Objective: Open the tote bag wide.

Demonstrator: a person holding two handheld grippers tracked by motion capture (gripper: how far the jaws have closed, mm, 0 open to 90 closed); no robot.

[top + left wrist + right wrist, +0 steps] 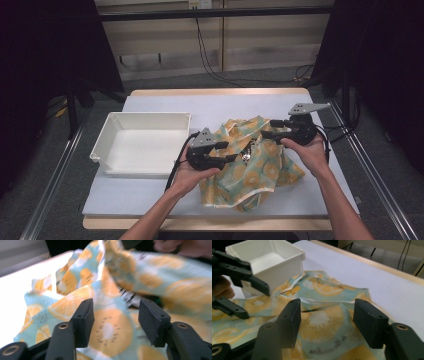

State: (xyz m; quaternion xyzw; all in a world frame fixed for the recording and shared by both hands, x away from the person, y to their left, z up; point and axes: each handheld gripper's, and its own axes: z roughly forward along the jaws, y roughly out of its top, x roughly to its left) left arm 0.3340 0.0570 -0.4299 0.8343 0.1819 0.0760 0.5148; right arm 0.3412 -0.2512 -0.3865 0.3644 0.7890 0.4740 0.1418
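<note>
A crumpled cloth (255, 170) printed with orange and kiwi slices on pale blue lies on the table, right of centre. My left gripper (231, 151) is at the cloth's left edge, pointing right. Its jaws stand open over the fabric (110, 330) and the pads press on nothing. My right gripper (268, 128) is at the cloth's far right corner, pointing left. It is open too, with the cloth (322, 320) lying below and beyond its jaws. In the right gripper view the left gripper (255, 302) shows open at the far left.
A white rectangular bin (150, 116) with nothing in it stands left of the cloth, close behind the left gripper; its corner (297, 253) also shows in the right gripper view. The table's pale mat (225, 105) stretches bare behind the cloth. Cables run across the floor beyond.
</note>
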